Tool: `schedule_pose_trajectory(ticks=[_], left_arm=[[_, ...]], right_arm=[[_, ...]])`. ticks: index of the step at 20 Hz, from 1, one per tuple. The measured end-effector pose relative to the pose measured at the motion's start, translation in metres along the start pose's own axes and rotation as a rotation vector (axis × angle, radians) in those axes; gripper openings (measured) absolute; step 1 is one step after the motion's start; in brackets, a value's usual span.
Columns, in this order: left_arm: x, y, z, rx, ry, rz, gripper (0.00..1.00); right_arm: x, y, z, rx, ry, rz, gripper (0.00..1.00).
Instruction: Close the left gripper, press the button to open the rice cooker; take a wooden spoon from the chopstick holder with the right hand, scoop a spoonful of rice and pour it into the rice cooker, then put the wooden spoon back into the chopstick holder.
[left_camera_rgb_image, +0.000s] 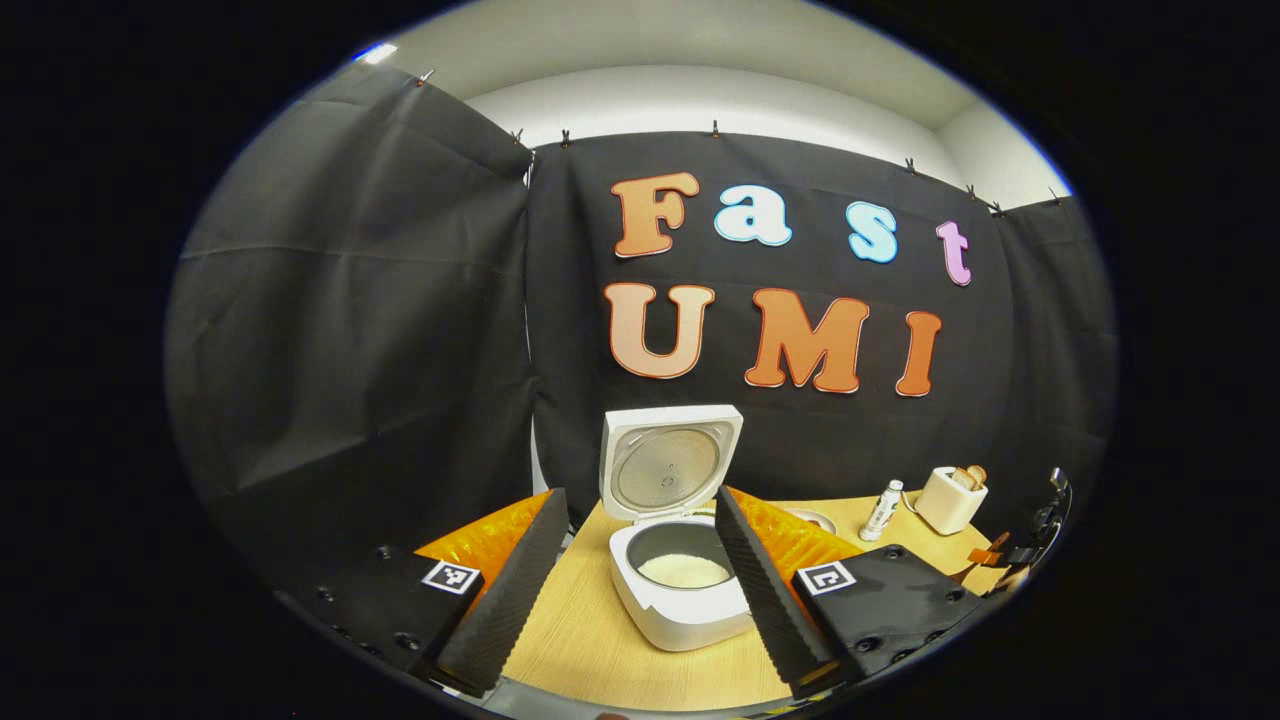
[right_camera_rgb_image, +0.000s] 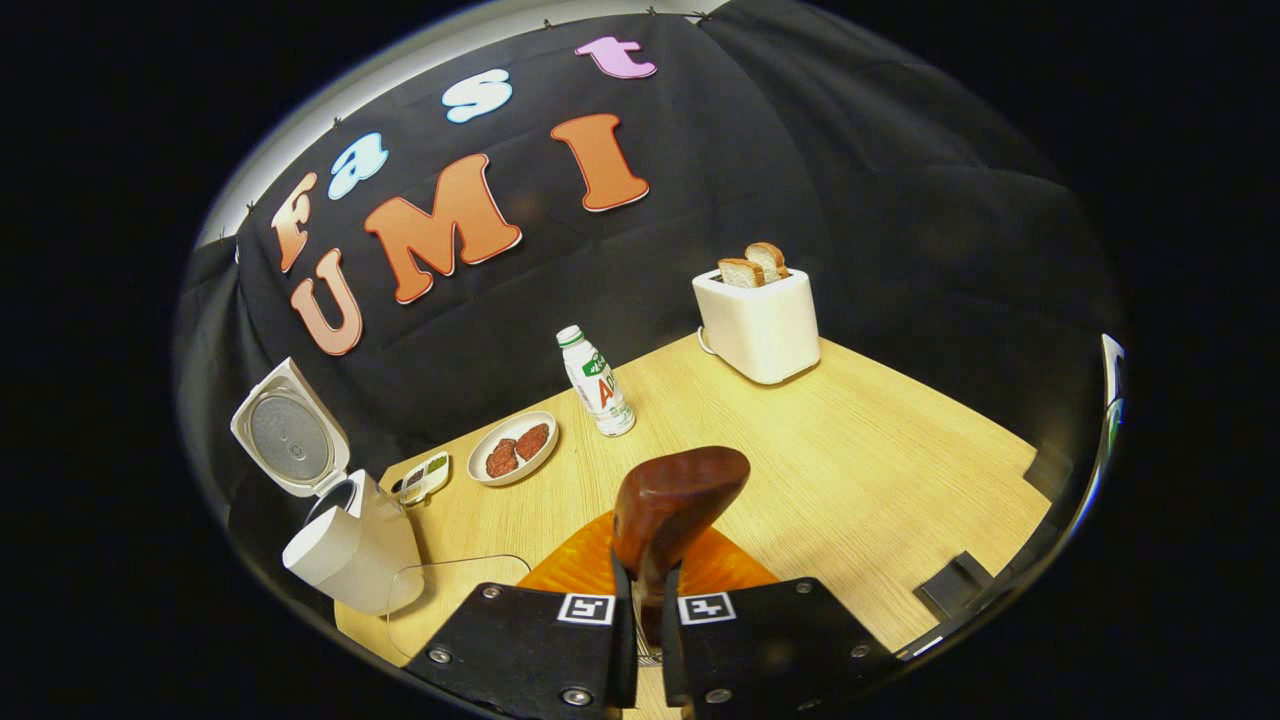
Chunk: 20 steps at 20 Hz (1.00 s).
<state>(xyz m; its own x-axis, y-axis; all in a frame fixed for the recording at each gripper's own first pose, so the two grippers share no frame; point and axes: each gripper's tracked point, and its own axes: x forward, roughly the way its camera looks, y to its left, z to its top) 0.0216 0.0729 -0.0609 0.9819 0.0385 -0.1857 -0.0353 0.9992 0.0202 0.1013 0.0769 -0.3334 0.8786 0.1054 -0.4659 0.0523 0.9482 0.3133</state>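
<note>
In the left gripper view my left gripper (left_camera_rgb_image: 640, 575) hangs with fingers spread wide before the open rice cooker (left_camera_rgb_image: 680, 590), rice in its pot, while in the right gripper view my right gripper (right_camera_rgb_image: 640, 620) pinches the wooden spoon (right_camera_rgb_image: 670, 510) narrowly, so I judge returning it to the chopstick holder comes next.

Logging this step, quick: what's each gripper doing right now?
Left gripper: open, holding nothing, fingers spread before the open rice cooker.
Right gripper: shut on the wooden spoon.

Wooden table (right_camera_rgb_image: 880, 470) bears rice cooker (right_camera_rgb_image: 350, 545); toaster (right_camera_rgb_image: 760, 325).
</note>
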Motion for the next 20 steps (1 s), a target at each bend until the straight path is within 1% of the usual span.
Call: schedule_pose_trajectory(ticks=[3, 6, 7, 8, 9, 10, 11, 12, 13, 17, 20], left_arm=[[0.0, -0.001, 0.001, 0.004, -0.001, -0.001, 1.0], [0.0, -0.003, 0.002, 0.002, -0.002, -0.004, 1.0], [0.001, -0.003, 0.003, 0.002, -0.003, -0.006, 1.0], [0.001, -0.004, 0.003, 0.003, -0.004, -0.007, 1.0], [0.002, -0.005, 0.004, 0.003, -0.006, -0.008, 1.0], [0.002, -0.006, 0.003, 0.002, -0.008, -0.011, 1.0], [0.002, -0.007, 0.005, 0.0, -0.01, -0.015, 1.0], [0.004, -0.009, 0.005, -0.002, -0.011, -0.018, 1.0], [0.006, -0.009, 0.006, -0.004, -0.013, -0.022, 1.0], [0.011, -0.014, 0.008, -0.021, -0.019, -0.037, 1.0], [0.02, -0.018, 0.008, -0.025, -0.015, -0.039, 1.0]], right_arm=[[0.003, -0.001, -0.006, -0.005, 0.016, -0.012, 0.15], [0.003, -0.006, -0.005, -0.03, 0.018, -0.046, 0.21], [0.004, -0.008, -0.002, -0.028, 0.007, -0.057, 0.28], [0.003, -0.011, 0.002, -0.023, 0.004, -0.068, 0.33], [0.0, -0.013, 0.004, -0.02, 0.006, -0.076, 0.44], [-0.003, -0.014, 0.008, -0.025, 0.005, -0.086, 0.53], [-0.004, -0.015, 0.009, -0.037, 0.002, -0.099, 0.73], [-0.005, -0.017, 0.011, -0.051, -0.003, -0.118, 0.89], [-0.009, -0.02, 0.018, -0.066, -0.013, -0.135, 0.95], [-0.024, -0.03, 0.046, -0.103, -0.065, -0.194, 0.95], [-0.04, -0.027, 0.076, -0.117, -0.118, -0.204, 0.95]])
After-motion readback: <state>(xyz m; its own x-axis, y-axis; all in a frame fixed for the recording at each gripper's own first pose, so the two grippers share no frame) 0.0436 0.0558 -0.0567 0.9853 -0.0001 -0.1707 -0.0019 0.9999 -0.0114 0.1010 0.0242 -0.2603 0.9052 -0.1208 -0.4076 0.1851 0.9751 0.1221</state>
